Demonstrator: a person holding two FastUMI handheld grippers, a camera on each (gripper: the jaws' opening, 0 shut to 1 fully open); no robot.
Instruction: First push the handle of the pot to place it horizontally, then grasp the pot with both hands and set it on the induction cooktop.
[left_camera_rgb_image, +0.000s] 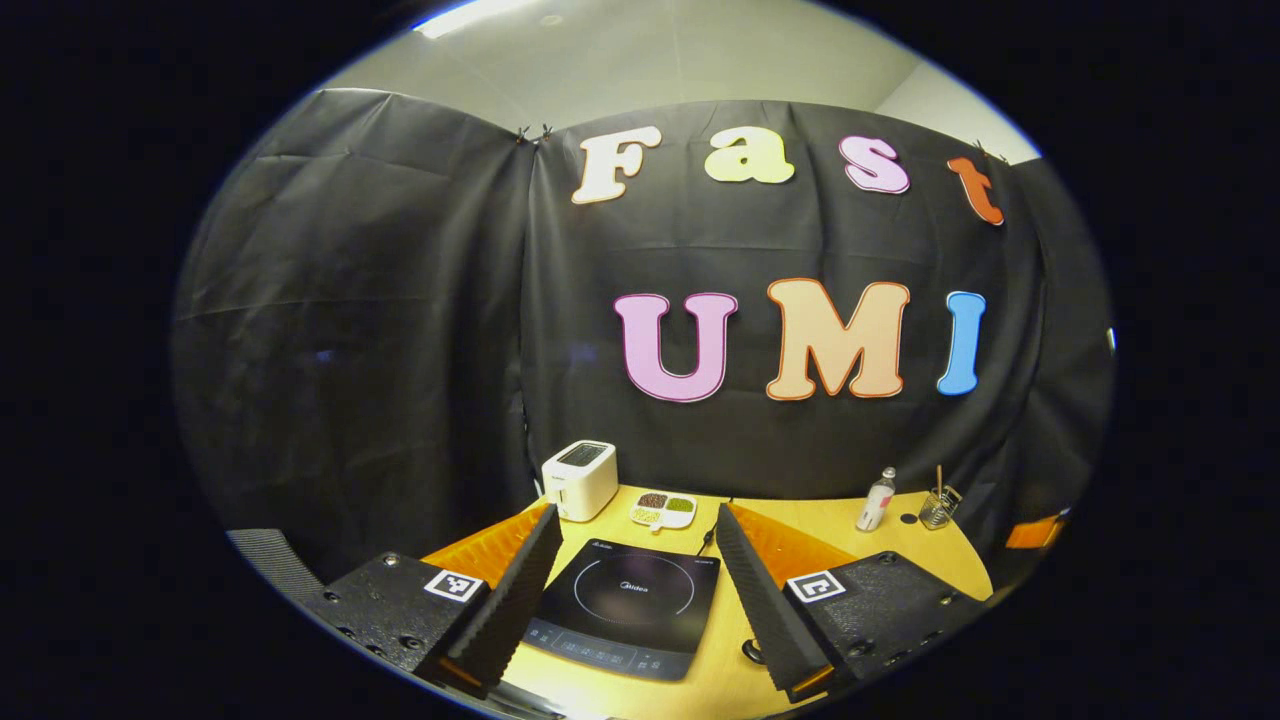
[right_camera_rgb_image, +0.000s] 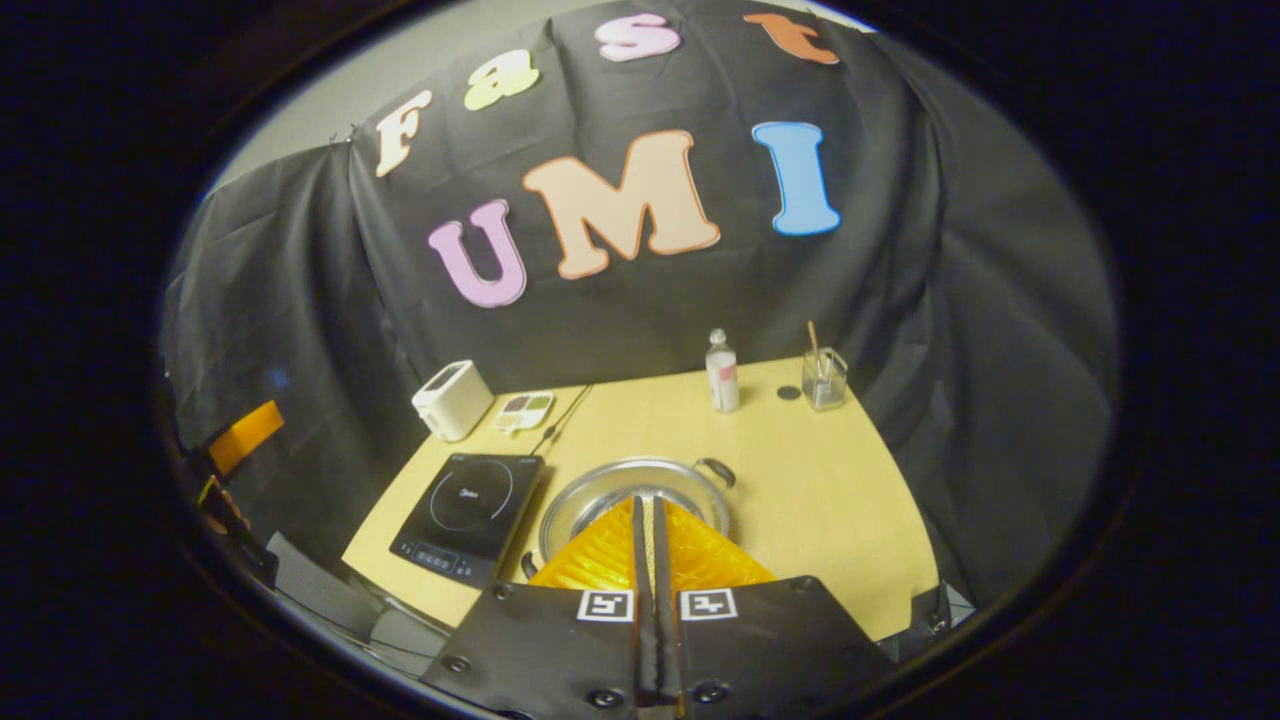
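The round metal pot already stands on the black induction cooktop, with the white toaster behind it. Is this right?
Not quite. In the right gripper view the round metal pot stands on the yellow table, beside the black induction cooktop, not on it. The white toaster is behind.

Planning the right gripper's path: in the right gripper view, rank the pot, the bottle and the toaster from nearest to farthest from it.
1. Pot: just ahead of the right gripper, its fingers shut.
2. Bottle: farther back, slightly right.
3. Toaster: back left by the wall; too close to the bottle to call firmly.
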